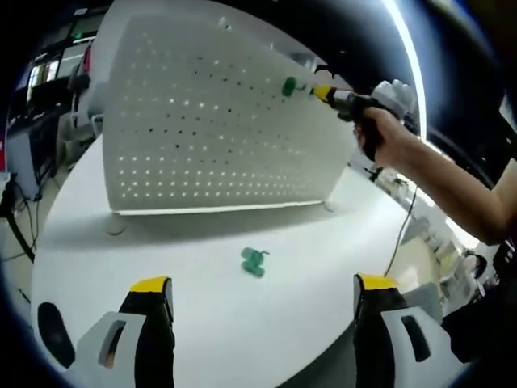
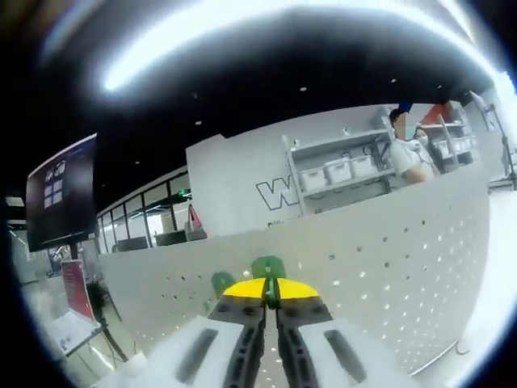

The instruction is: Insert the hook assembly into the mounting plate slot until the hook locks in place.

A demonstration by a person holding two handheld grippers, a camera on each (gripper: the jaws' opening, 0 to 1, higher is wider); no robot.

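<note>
A white pegboard mounting plate (image 1: 218,121) stands upright on the round white table (image 1: 97,242). A second green hook (image 1: 255,262) lies loose on the table in front of it, between and ahead of my left gripper (image 1: 262,295), whose yellow-tipped jaws stand open and hold nothing. A person's hand brings my right gripper (image 1: 317,90) against the plate's upper right, shut on a green hook (image 1: 288,86) that touches the board. In the right gripper view the plate (image 2: 388,267) fills the lower half, and my right gripper (image 2: 271,293) pinches the green hook (image 2: 268,267) at the plate's top edge.
The person's arm (image 1: 452,182) reaches in from the right over the table's edge. A cable (image 1: 401,234) hangs off that right edge. Behind the plate stand shelves with bins (image 2: 339,171), a dark screen (image 2: 60,190) and a person (image 2: 404,153).
</note>
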